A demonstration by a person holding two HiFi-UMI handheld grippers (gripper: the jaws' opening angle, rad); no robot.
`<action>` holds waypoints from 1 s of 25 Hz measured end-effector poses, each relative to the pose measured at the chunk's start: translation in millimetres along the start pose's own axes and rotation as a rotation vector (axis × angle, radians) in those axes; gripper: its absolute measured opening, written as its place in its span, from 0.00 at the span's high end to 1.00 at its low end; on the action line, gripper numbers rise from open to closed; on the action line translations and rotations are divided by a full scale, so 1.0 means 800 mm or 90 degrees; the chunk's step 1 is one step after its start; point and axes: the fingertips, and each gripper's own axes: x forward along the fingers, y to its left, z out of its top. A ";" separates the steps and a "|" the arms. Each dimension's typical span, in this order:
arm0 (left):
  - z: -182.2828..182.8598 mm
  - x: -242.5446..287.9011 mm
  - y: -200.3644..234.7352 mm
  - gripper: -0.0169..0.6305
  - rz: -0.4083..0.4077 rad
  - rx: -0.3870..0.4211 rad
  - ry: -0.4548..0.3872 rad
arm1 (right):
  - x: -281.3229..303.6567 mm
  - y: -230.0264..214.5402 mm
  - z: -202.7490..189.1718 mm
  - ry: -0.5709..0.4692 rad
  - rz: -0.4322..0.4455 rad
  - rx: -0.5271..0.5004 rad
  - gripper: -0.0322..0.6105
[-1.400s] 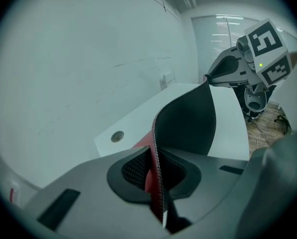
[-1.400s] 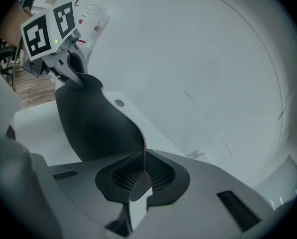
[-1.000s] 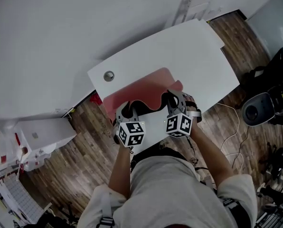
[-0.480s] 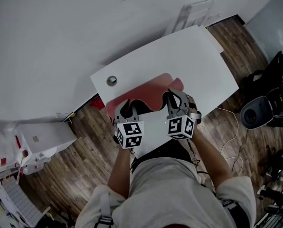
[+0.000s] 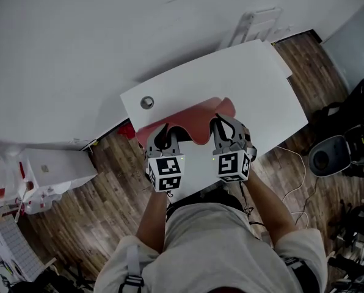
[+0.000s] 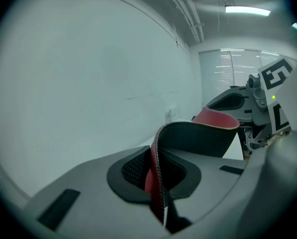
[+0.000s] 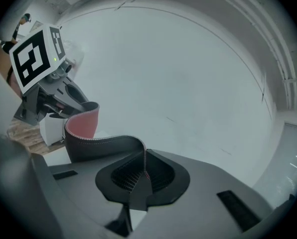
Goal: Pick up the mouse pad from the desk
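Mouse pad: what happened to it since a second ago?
The left gripper and the right gripper lifted the mouse pad higher by its near edge, so it sags between them and covers less of the desk. Nothing was grabbed or let go: both stay shut on the mouse pad. The desk is unchanged.

No readable text, only square markers (image 5: 167,174) on left hand-held gripper (image 5: 163,132) and right hand-held gripper (image 5: 223,123)
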 end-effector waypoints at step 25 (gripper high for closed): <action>0.158 -0.090 0.003 0.93 0.110 0.006 -0.185 | -0.068 -0.049 0.110 -0.232 0.001 0.099 0.87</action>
